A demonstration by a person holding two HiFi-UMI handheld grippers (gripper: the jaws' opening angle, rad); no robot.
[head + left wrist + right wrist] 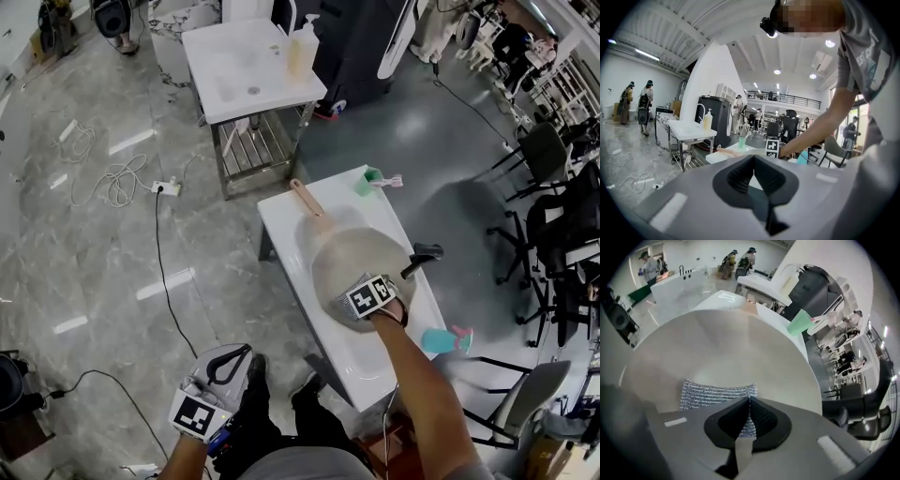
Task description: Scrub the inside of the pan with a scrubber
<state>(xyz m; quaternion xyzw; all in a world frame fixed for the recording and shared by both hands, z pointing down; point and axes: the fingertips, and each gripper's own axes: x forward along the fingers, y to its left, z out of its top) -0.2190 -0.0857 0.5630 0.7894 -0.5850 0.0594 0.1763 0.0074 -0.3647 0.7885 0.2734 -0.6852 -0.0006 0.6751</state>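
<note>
Grey left gripper (753, 158), closed and empty, hangs at 7 o'clock, off the white table (281, 220). The right gripper (749, 401) clamps the mesh scrubber (718, 393) inside the pan (726, 343). Press flat; sweep toward the handle (307, 199) at 11 o'clock.

White rectangular table (281, 220) standing on a glossy grey floor (112, 244). Lying directly on it: a round pan (352, 258) at the centre, handle toward the far end; a green cup (368, 180) at the far right corner; a black object (422, 255) at the right edge; a teal-and-pink item (441, 339) near the near right corner.
</note>
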